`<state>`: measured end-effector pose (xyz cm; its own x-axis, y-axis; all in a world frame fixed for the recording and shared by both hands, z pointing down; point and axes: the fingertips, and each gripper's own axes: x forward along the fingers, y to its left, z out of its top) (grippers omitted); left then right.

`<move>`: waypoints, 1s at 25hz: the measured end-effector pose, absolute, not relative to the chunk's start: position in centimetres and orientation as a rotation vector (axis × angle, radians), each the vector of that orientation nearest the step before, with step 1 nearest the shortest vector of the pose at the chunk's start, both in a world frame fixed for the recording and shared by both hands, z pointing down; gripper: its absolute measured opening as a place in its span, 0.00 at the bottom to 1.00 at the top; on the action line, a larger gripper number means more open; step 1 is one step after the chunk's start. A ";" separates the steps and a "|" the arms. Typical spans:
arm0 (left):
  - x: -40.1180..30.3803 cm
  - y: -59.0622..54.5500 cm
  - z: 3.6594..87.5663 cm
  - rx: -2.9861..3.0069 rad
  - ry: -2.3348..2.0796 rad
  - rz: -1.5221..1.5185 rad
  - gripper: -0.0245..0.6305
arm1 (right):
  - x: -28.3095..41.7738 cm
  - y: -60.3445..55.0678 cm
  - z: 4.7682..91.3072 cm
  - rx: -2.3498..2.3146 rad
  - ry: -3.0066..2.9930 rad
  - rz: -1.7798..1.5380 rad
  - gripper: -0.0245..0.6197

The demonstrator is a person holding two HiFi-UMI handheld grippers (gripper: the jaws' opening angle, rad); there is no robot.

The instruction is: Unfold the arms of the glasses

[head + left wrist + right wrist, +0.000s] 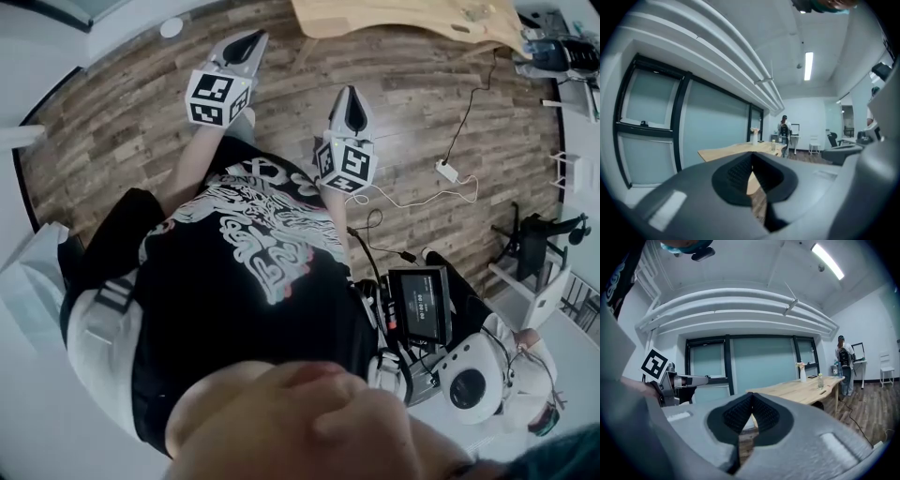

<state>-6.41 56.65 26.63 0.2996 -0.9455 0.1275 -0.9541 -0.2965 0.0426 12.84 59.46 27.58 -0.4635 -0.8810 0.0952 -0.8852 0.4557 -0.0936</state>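
Observation:
No glasses show in any view. In the head view I hold both grippers out in front of my body, above the wood floor. The left gripper points toward the wooden table, its jaws pressed together with nothing between them. The right gripper is nearer my body, also shut and empty. In the left gripper view the left gripper has its ribbed pads meeting in a closed line. The right gripper looks the same in its own view, where the left gripper shows at the left.
The wooden table carries a vase with flowers and a bottle. A person stands beyond it. On the floor lie cables and a white adapter. A screen device hangs at my waist.

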 end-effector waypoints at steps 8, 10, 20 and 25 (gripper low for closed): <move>-6.3 56.4 27.6 2.454 -1.785 0.136 0.02 | 13.8 57.9 28.4 1.629 -2.636 0.200 0.04; -6.8 54.7 27.6 2.454 -1.776 0.126 0.02 | 13.6 55.9 28.4 1.642 -2.629 0.212 0.04; -8.1 39.6 31.0 2.501 -1.669 0.137 0.02 | 12.3 42.0 31.7 1.692 -2.507 0.213 0.04; -9.4 27.5 31.4 2.552 -1.569 0.193 0.02 | 9.8 30.7 31.9 1.695 -2.429 0.238 0.04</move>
<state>-9.44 27.45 31.38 0.4481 -0.8753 0.1818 -0.8933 -0.4465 0.0518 9.81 30.74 31.95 -0.3396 -0.9123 0.2288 -0.9394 0.3412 -0.0337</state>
